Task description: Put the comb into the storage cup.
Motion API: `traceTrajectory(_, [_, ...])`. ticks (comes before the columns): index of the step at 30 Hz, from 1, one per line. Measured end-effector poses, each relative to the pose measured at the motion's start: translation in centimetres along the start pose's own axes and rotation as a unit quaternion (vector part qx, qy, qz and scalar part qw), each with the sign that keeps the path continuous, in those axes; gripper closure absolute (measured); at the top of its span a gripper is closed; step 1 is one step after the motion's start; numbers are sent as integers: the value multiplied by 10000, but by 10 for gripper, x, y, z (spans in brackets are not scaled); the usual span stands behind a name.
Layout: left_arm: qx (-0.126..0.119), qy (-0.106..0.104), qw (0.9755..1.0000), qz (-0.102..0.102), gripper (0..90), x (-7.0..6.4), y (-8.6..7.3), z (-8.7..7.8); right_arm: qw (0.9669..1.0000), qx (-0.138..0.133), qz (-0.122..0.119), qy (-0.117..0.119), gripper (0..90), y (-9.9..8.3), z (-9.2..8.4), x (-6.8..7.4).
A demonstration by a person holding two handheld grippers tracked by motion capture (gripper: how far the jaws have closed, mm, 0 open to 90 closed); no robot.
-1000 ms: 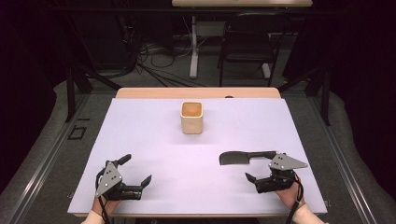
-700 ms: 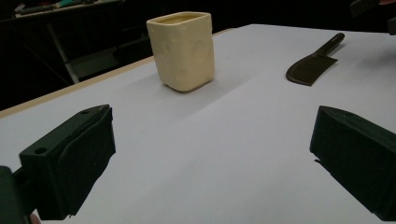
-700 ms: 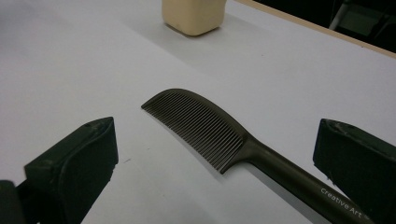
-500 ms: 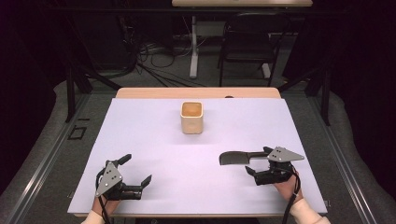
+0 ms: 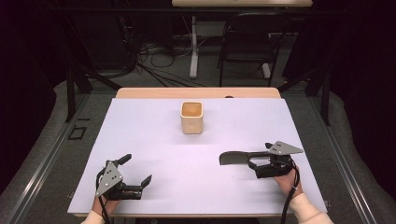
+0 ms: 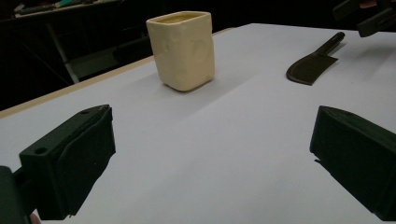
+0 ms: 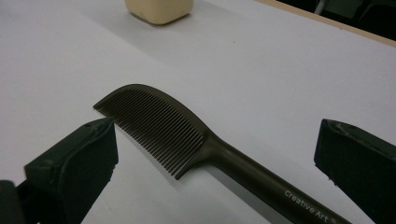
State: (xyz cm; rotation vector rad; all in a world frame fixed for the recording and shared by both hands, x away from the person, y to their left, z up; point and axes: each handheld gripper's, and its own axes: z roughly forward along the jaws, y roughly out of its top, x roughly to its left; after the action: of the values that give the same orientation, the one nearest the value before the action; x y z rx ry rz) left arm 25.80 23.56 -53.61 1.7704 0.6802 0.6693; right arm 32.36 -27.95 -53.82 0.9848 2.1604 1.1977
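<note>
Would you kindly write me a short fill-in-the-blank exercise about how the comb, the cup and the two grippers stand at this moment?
1. The dark brown plastic comb lies flat between the open jaws of the ____ gripper.
2. The cream square cup stands ____ on the white table.
3. The left gripper has its jaws ____ and holds nothing.
4. White lettering on the comb's handle reads "Creative ____".

Missing words: right; upright; open; Art
</note>
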Motion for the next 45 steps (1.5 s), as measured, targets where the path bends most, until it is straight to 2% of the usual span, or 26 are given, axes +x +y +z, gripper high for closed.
traceTrajectory(8, [-2, -6, 10000, -8, 3, 0, 0, 0, 9998, 57, 137, -102, 0, -1, 5, -13])
traceTrajectory(14, [2, -6, 10000, -9, 3, 0, 0, 0, 9996, 117, 167, -172, 0, -1, 7, -17])
traceTrajectory(20, [6, -26, 10000, -6, 3, 0, 0, 0, 9986, 111, 260, -444, 174, 0, 7, -29])
traceTrajectory(24, [18, -40, 10000, -15, 3, 0, 0, 1, 9973, 120, 256, -679, 412, 0, 6, -34])
traceTrajectory(26, [18, -37, 10000, -13, 3, 0, 0, 1, 9962, 201, 214, -815, 524, -1, 6, -36])
traceTrajectory(27, [17, -33, 10000, -14, 3, 0, 0, 1, 9959, 225, 193, -851, 612, -1, 6, -38])
traceTrajectory(29, [18, -36, 10000, -34, 3, 0, 0, 1, 9951, 415, 89, -899, 733, -2, 7, -40])
traceTrajectory(30, [18, -25, 10000, -43, 3, 0, 0, 1, 9945, 519, 35, -910, 772, -3, 8, -42])
traceTrajectory(31, [18, -25, 10000, -43, 3, 0, 0, 1, 9945, 519, 35, -910, 772, -3, 8, -42])
traceTrajectory(32, [23, -26, 10000, -50, 3, 0, -1, 1, 9927, 729, 83, -960, 846, -4, 11, -46])
traceTrajectory(33, [23, -26, 10000, -50, 3, 0, -1, 1, 9927, 729, 83, -960, 846, -4, 11, -46])
traceTrajectory(34, [19, -22, 10000, -53, 3, 0, -1, 1, 9909, 844, 62, -1043, 881, -5, 12, -47])
traceTrajectory(36, [18, -20, 10000, -52, 4, 0, -1, 1, 9894, 898, 86, -1138, 900, -5, 13, -49])
traceTrajectory(40, [19, -20, 10000, -52, 4, 0, -1, 1, 9869, 1033, 30, -1239, 900, -5, 14, -52])
traceTrajectory(42, [21, -22, 10000, -53, 4, 0, -1, 1, 9846, 1147, 11, -1320, 900, -5, 15, -52])
traceTrajectory(45, [22, -16, 10000, -44, 4, 0, -1, 1, 9827, 1289, -5, -1333, 900, -6, 16, -52])
